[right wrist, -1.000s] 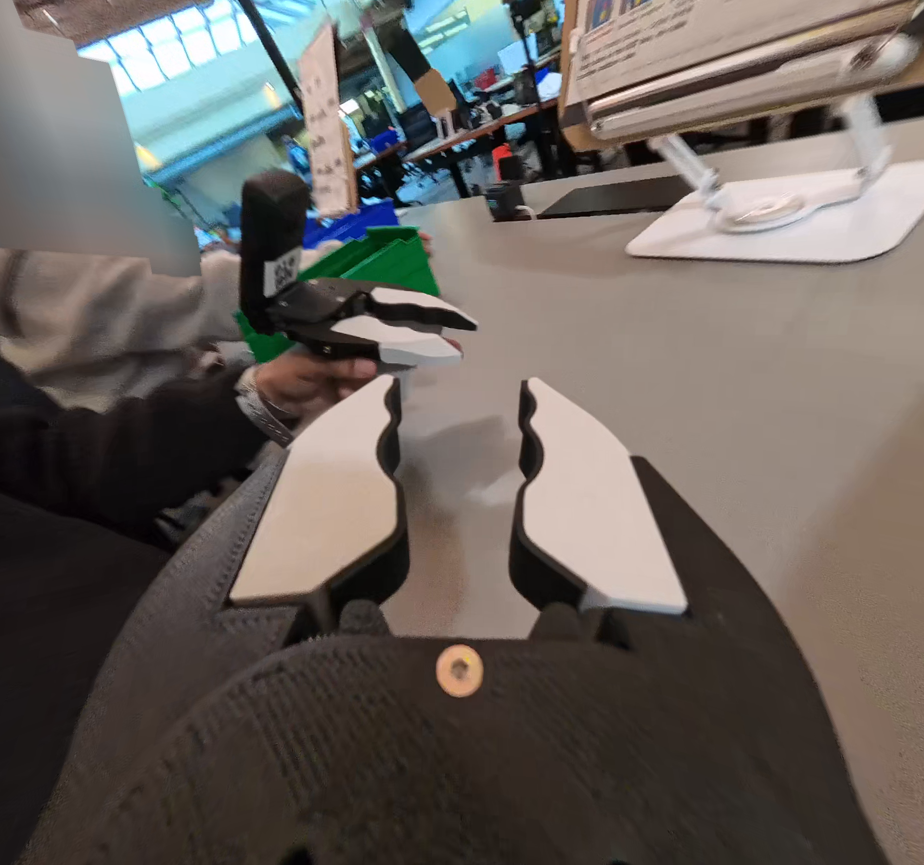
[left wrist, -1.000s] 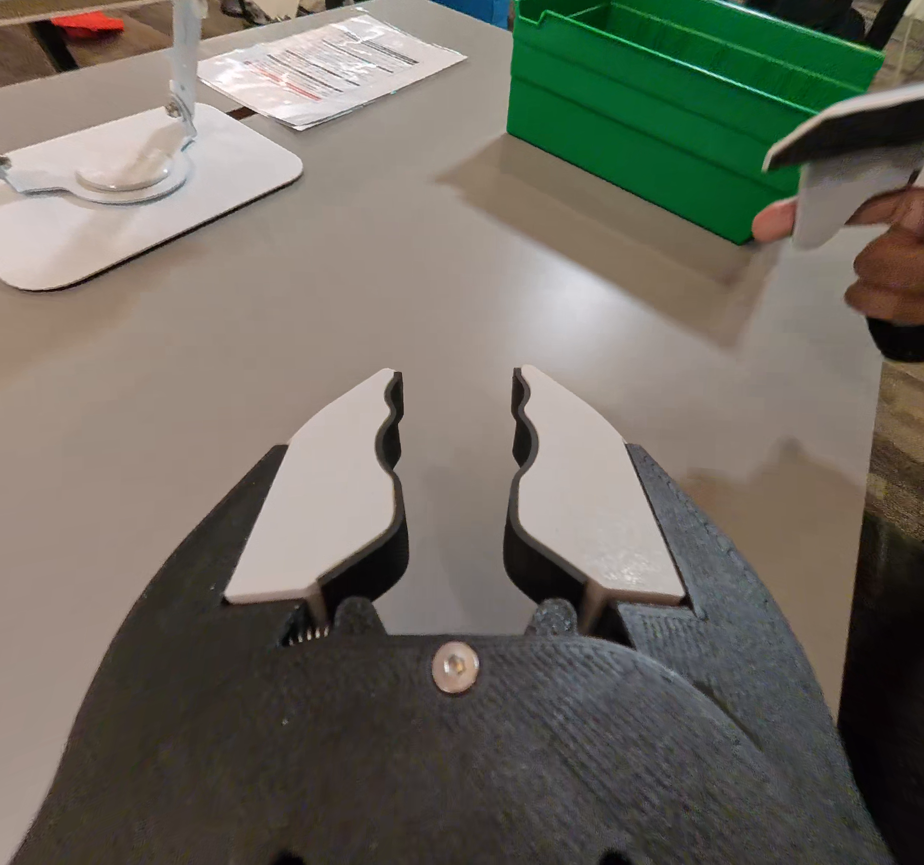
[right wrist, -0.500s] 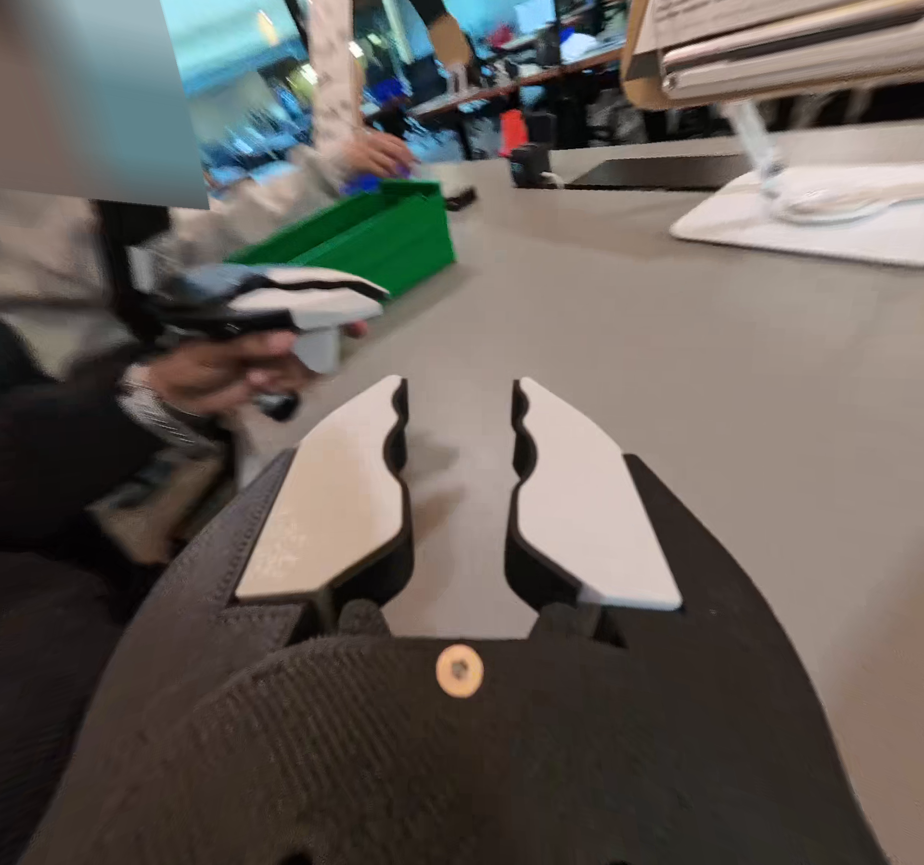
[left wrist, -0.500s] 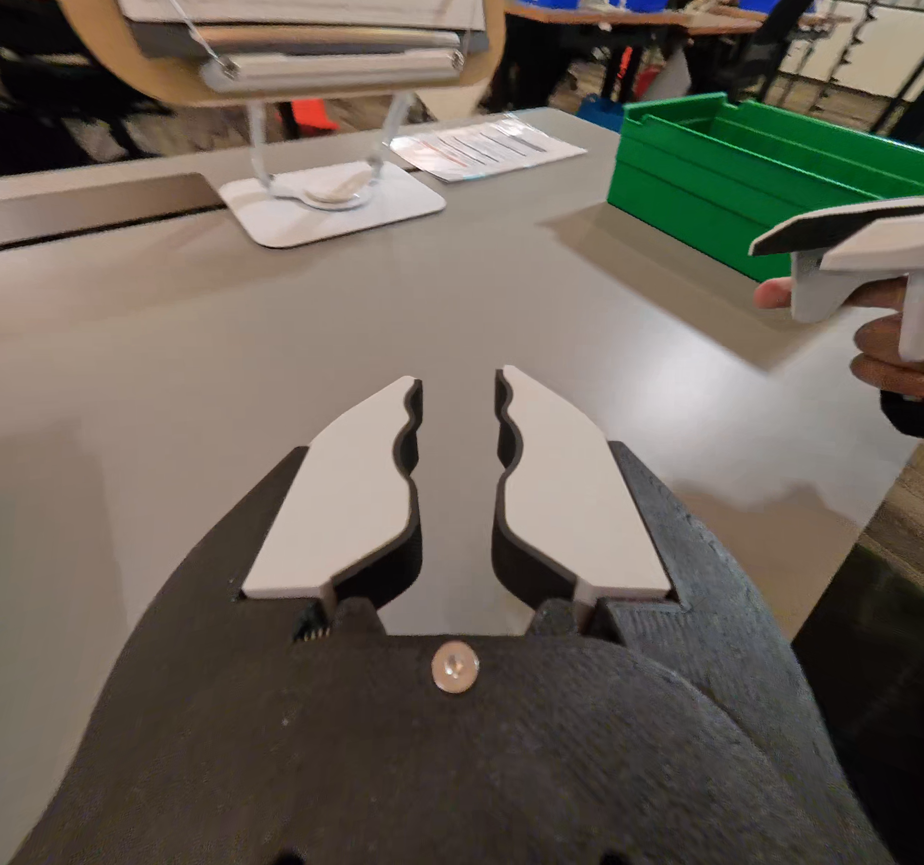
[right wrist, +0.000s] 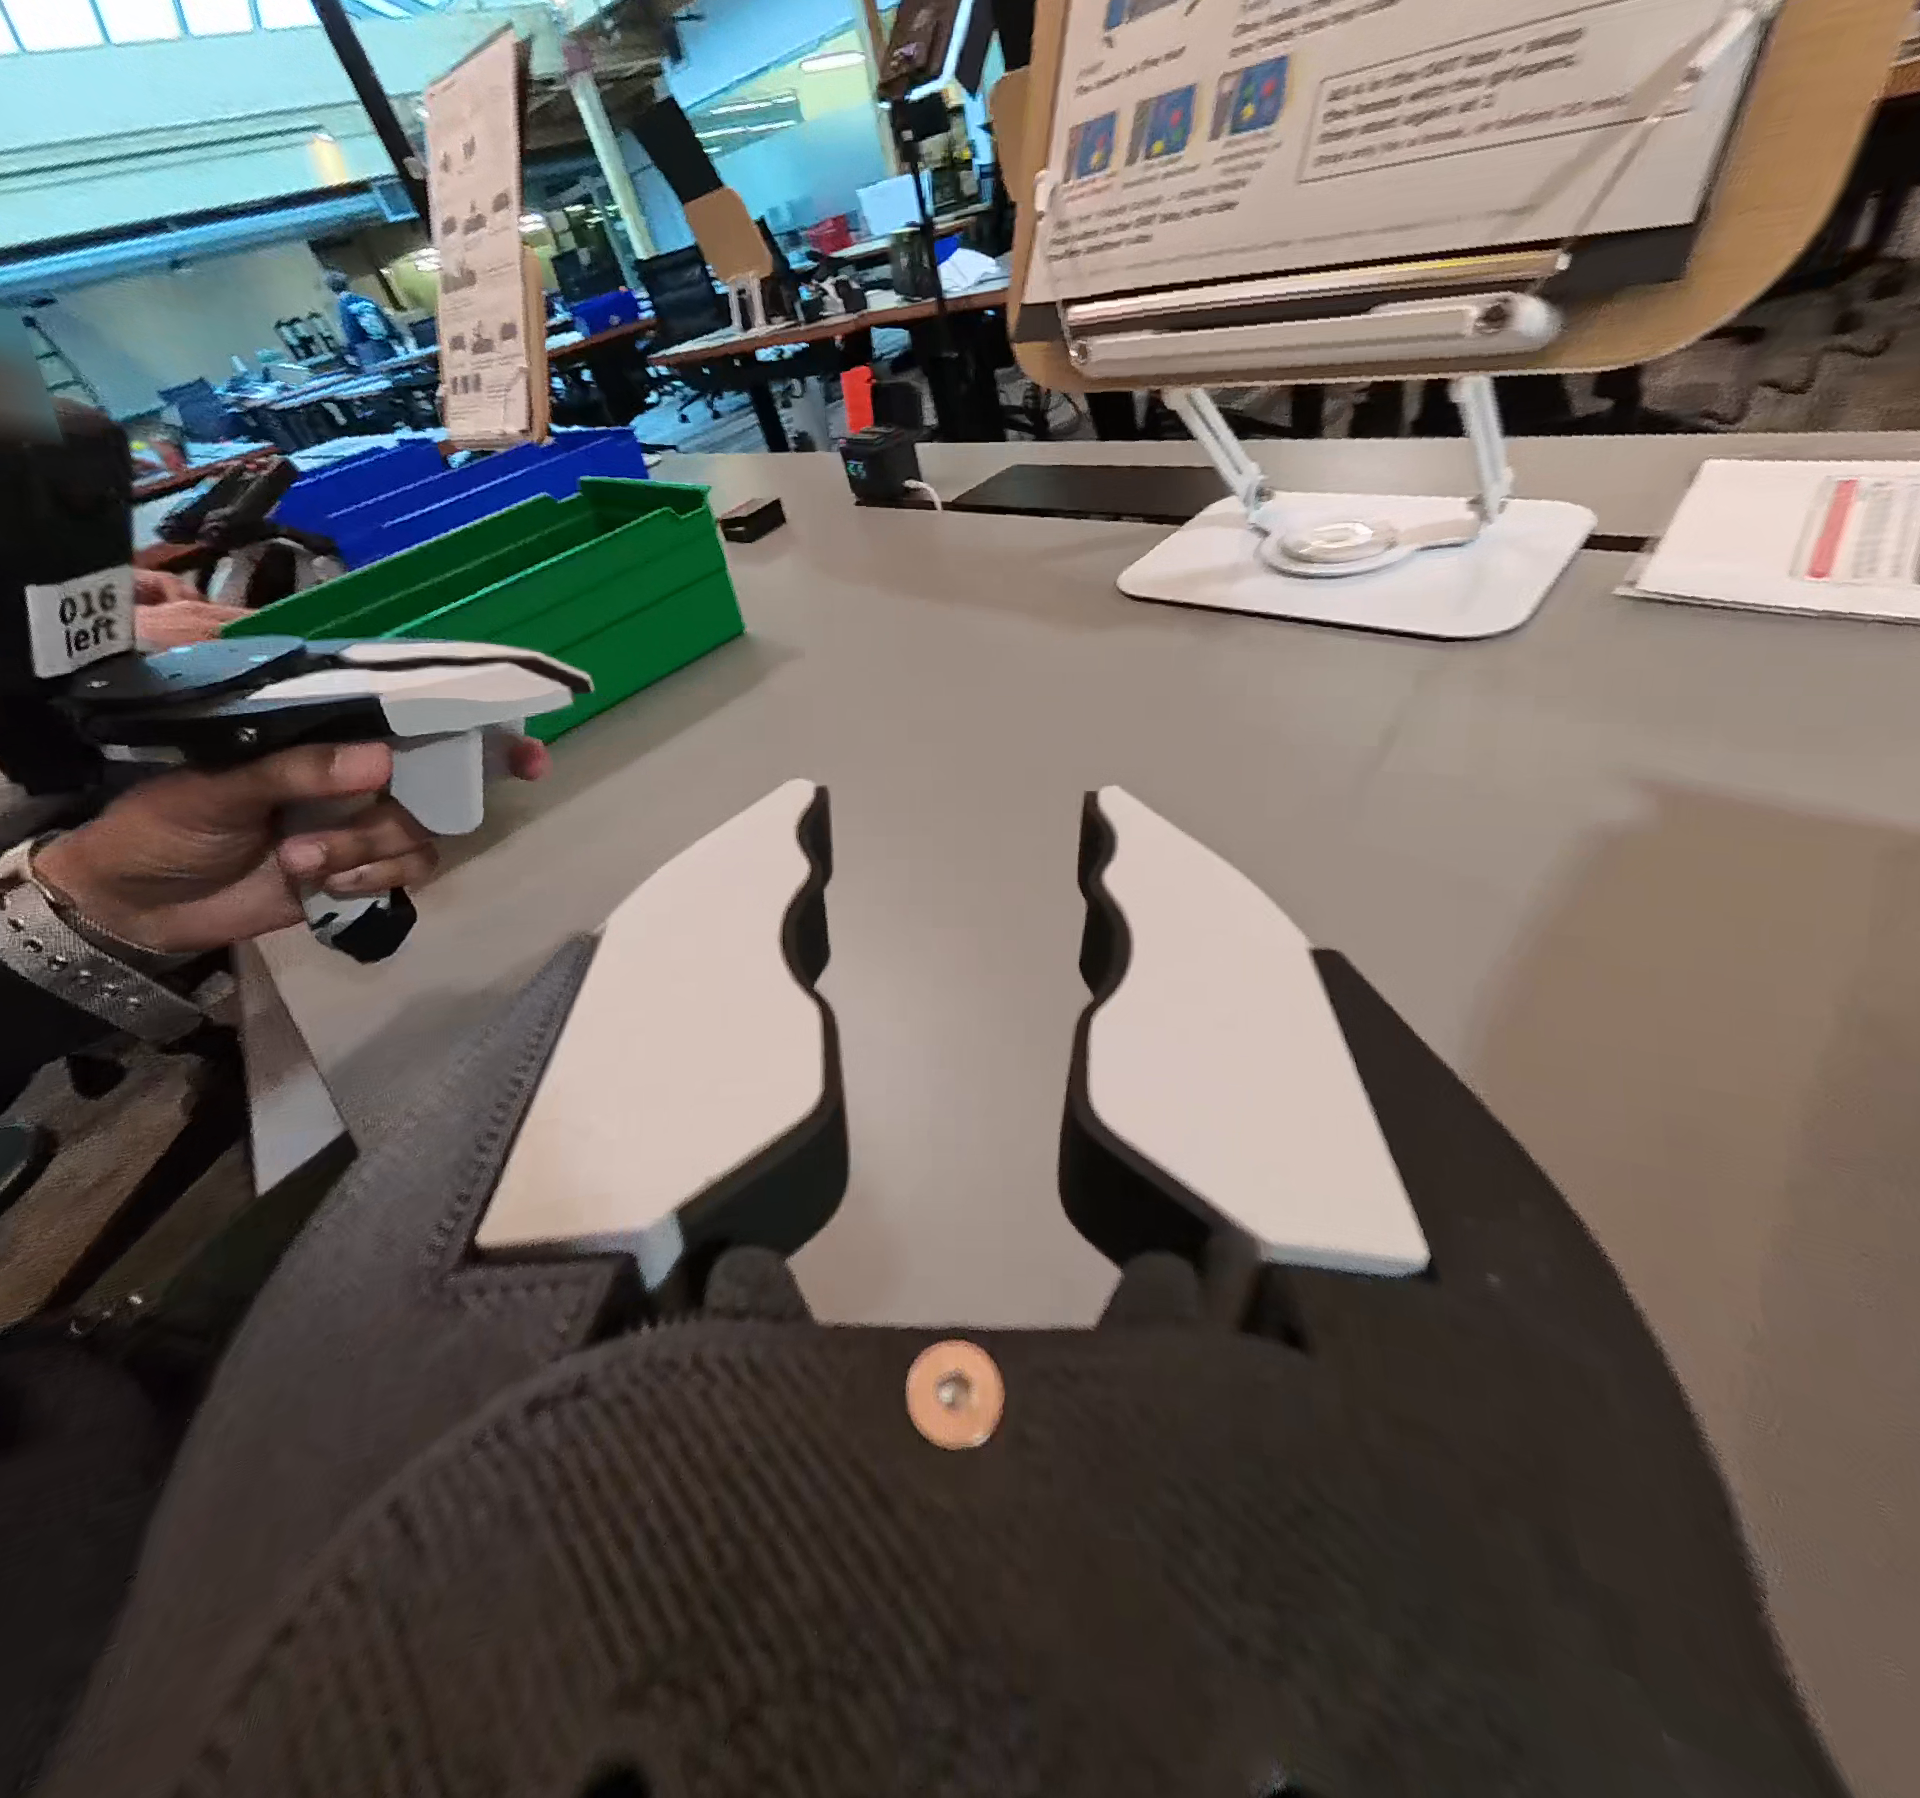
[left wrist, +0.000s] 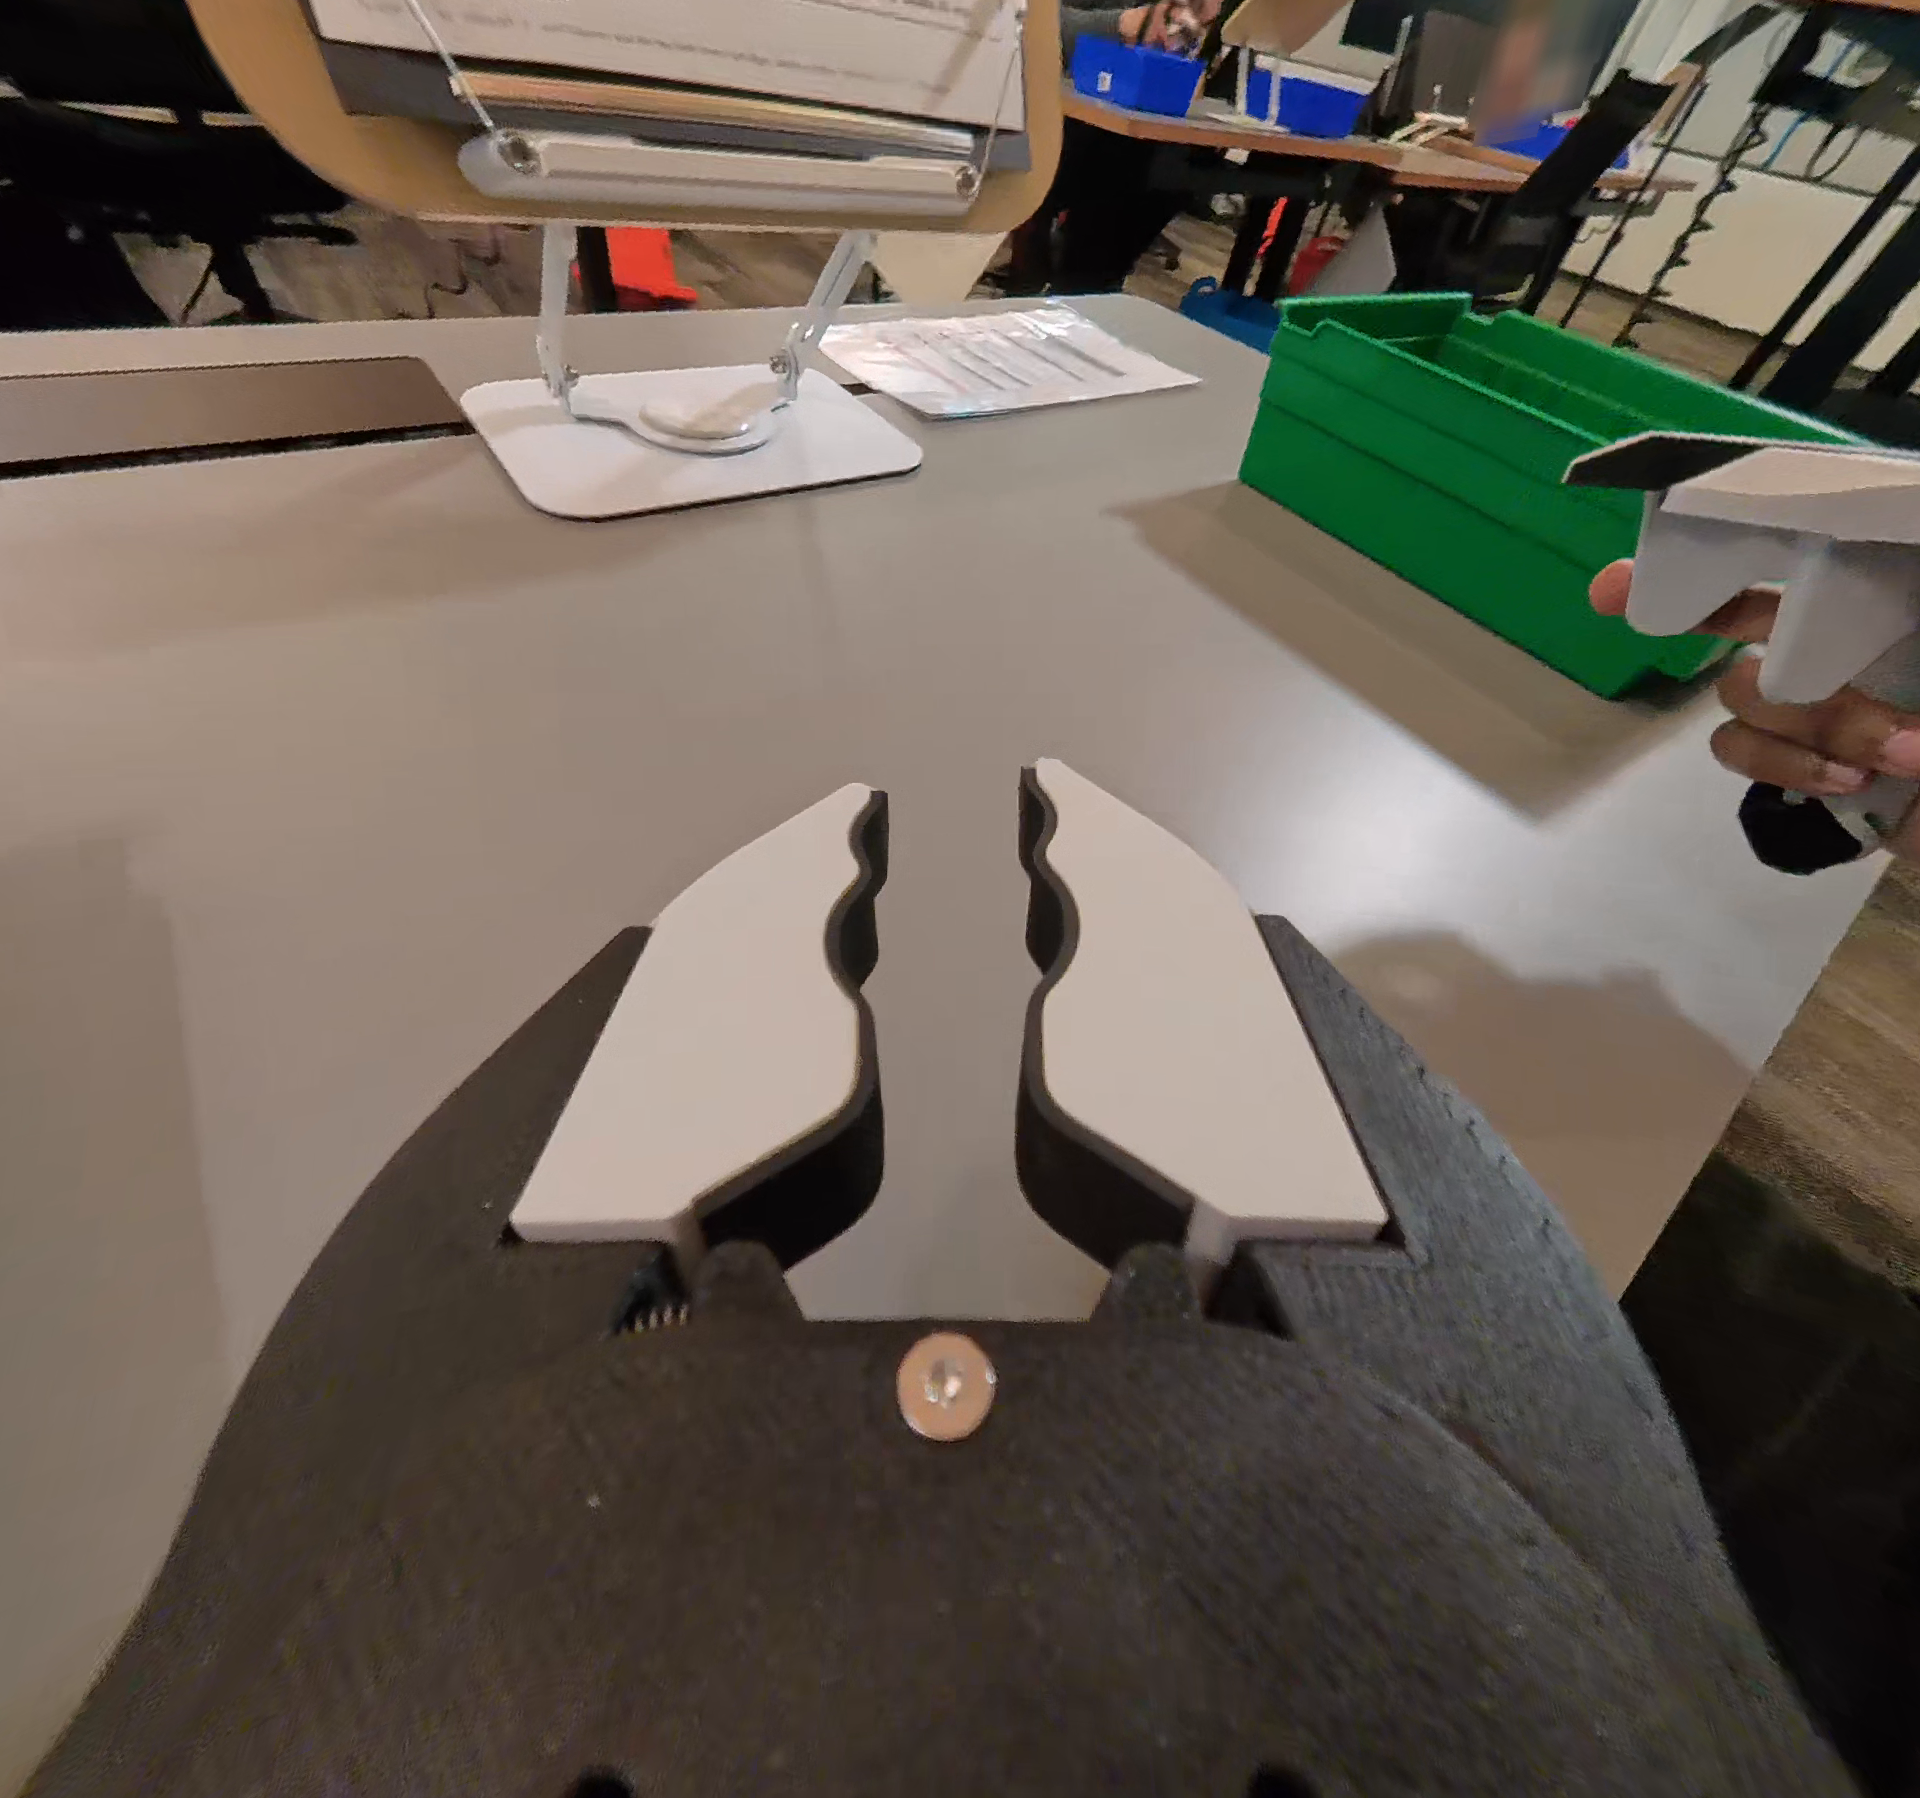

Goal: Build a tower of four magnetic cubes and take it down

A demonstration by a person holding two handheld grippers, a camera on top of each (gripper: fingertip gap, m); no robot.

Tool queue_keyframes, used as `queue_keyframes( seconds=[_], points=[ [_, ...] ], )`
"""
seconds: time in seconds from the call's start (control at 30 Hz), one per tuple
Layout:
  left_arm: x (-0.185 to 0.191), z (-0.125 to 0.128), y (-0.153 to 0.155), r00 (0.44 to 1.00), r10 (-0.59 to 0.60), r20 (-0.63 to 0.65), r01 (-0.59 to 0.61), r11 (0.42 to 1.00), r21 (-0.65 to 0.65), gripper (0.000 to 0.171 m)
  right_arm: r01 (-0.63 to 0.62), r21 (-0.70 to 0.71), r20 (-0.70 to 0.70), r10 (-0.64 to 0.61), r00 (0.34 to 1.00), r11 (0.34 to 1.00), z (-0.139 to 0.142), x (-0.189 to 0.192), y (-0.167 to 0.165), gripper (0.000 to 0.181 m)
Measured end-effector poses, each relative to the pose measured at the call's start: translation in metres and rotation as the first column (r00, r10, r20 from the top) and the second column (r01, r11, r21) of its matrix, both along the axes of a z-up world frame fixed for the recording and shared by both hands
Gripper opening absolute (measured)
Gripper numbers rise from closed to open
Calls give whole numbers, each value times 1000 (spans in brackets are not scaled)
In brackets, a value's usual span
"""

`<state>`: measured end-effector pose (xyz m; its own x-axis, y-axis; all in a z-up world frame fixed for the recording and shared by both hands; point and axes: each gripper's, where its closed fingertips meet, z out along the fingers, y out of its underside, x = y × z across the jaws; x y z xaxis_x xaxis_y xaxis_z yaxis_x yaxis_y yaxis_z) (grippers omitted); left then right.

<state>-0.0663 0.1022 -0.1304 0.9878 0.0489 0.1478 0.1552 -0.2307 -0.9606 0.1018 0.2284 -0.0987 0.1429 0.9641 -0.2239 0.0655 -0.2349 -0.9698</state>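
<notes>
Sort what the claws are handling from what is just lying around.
At the claws: left claw, open and empty, over the grey table; right claw, open and empty, likewise.
Lying about: green bin, document stand, laminated sheet, small black device.

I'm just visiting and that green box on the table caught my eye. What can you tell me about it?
The green bin looks like moulded plastic: long, rectangular, open-topped, with stepped ridged walls and a notched end. It sits flat on the grey table near an edge. What shows of its inside looks empty. Nothing touches it; a held tool is close by.
</notes>
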Motion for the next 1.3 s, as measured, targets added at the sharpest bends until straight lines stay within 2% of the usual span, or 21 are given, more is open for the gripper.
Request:
queue_keyframes(
  seconds=[0.17,0.3,0.47,0.6,0.67,0.77,0.83,0.97,1.03,1.17,1.3],
  points=[
    [14,-3,24,995,-93,27,93,996,-5,24,114,10,46,-114,992,993,-10,33,10,49],
    [34,-2,44,983,-181,34,182,983,-1,24,277,46,32,-278,960,960,-8,72,29,58],
    [60,-1,64,962,-272,30,272,962,-2,19,493,86,13,-496,868,866,-1,140,59,64],
    [79,-4,73,940,-337,53,338,941,-10,20,604,21,-23,-604,797,797,4,191,78,66],
    [89,-8,73,924,-377,62,379,925,-29,21,637,4,-22,-637,771,771,4,211,90,62],
    [100,-17,70,905,-417,86,423,904,-68,21,686,103,102,-693,713,721,-7,241,123,61],
    [105,-19,69,895,-432,111,440,895,-74,21,701,195,161,-727,667,686,-3,257,153,59],
    [104,-22,66,893,-432,125,443,892,-83,23,590,357,327,-688,648,724,13,263,217,52],
    [100,-24,65,899,-418,128,431,897,-94,24,506,358,447,-620,645,785,12,256,246,55],
    [91,-27,59,910,-386,148,403,909,-105,26,387,210,714,-412,566,898,-20,248,295,68],
    [78,-33,52,929,-341,144,359,925,-123,26,360,26,870,-198,451,933,-60,246,316,68]
  ],
)
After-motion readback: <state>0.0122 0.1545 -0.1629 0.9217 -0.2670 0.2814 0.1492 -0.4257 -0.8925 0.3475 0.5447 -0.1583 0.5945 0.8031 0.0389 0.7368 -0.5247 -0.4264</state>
